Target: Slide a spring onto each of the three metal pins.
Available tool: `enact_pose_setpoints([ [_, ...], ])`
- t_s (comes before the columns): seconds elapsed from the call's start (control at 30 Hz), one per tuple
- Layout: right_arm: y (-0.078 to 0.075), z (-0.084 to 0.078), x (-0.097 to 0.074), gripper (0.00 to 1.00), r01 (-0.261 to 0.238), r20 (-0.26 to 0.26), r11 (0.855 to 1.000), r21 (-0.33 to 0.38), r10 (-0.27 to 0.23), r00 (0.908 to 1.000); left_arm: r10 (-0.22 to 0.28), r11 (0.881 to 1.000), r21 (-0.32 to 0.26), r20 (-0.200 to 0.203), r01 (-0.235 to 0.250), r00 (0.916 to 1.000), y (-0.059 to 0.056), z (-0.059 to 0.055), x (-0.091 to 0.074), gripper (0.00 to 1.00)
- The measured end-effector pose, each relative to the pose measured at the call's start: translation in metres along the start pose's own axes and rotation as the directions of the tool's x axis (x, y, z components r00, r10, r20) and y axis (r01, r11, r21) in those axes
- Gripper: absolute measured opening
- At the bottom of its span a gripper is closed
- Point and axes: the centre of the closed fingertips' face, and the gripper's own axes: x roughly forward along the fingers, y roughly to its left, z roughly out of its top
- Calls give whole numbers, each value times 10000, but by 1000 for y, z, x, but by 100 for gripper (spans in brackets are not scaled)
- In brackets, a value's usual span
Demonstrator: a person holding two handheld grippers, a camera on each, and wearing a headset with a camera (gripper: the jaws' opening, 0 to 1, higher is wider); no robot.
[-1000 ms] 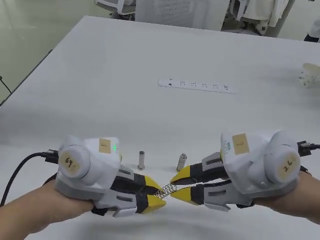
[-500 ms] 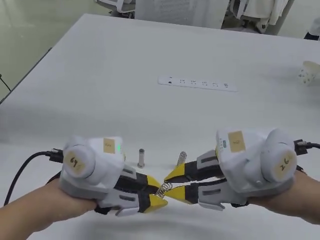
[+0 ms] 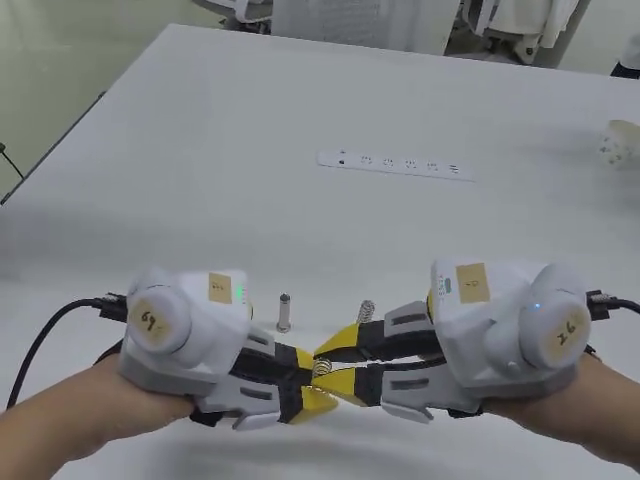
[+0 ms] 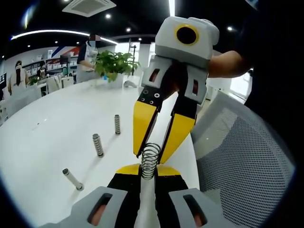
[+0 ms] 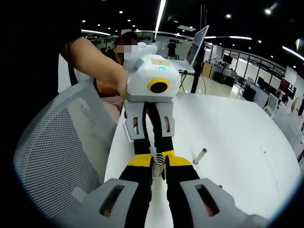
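Note:
A small steel spring (image 3: 321,366) hangs just above the white table, between my two grippers. My left gripper (image 3: 311,380) is shut on one end of the spring (image 4: 148,160), its jaws (image 4: 148,172) pinching the base. My right gripper (image 3: 333,369) faces it with its yellow jaws apart, one on each side of the spring's free end (image 5: 159,162). Behind them stand three metal pins: one bare pin (image 3: 285,312) and two pins carrying springs (image 4: 98,144), (image 4: 117,124). The nearer sprung pin (image 3: 366,312) stands just right of the bare one.
A white power strip (image 3: 397,166) lies across the middle of the table. A small white object (image 3: 620,142) sits at the far right edge. A mesh office chair (image 4: 242,152) stands close behind the near table edge. Cables trail from both grippers.
The two grippers have drawn together. My right gripper's jaws have slid left over the spring, so less of the coil shows between the tips. The pins have not moved.

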Motion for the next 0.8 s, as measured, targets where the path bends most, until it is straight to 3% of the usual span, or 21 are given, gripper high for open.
enact_pose_setpoints([
  [0.27,2,2,-1,7,129,25,9988,-482,-128,9999,42,9999,-100,67,-41,10000,-1,0,-1,2],
  [0.8,-1,7,-1,7,309,85,9975,-632,-304,9995,210,9973,-712,379,-183,9991,2,5,-4,6],
])
